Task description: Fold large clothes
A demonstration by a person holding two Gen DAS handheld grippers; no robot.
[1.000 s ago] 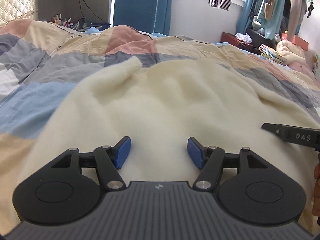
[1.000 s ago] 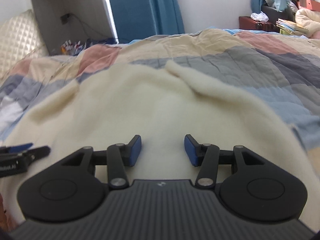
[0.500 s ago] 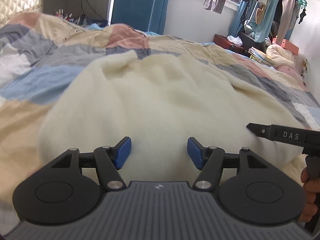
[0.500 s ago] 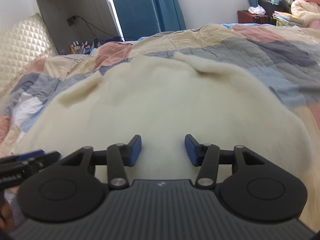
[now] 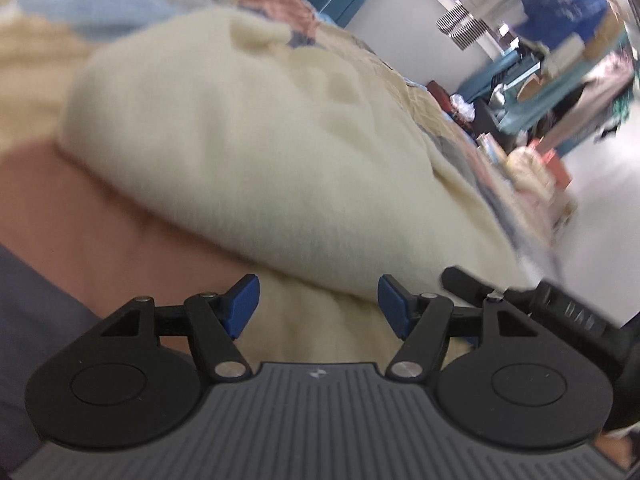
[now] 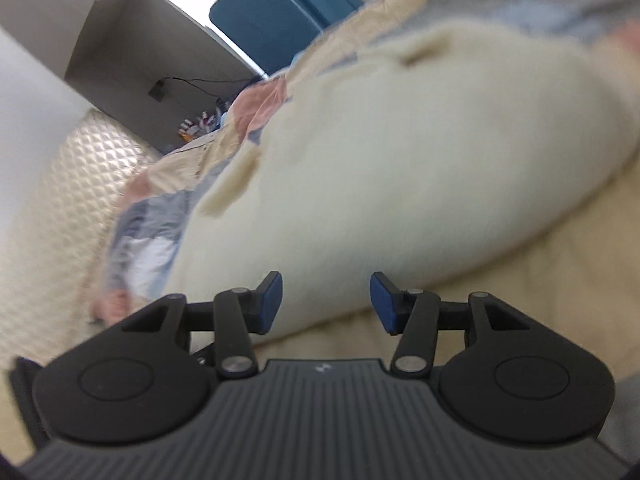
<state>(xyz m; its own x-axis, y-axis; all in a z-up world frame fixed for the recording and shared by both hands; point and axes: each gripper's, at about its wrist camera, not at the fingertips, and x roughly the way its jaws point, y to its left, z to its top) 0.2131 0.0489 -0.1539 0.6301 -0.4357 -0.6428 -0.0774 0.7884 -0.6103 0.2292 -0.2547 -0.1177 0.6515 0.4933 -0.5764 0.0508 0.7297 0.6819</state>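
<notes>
A large cream fleece garment lies in a folded mound on the patchwork quilt; it also fills the right wrist view. My left gripper is open and empty, just off the garment's near edge. My right gripper is open and empty at the near edge too. The right gripper's black body shows in the left wrist view. Both views are tilted and blurred.
The quilt covers the bed around the garment. A padded headboard stands at the left. A blue chair and curtains stand beyond the bed. Hanging clothes and clutter fill the far right.
Both grippers have pulled back from over the garment to its near edge and rolled sideways, so both views tilt. Both stay open and empty. The garment has not visibly moved.
</notes>
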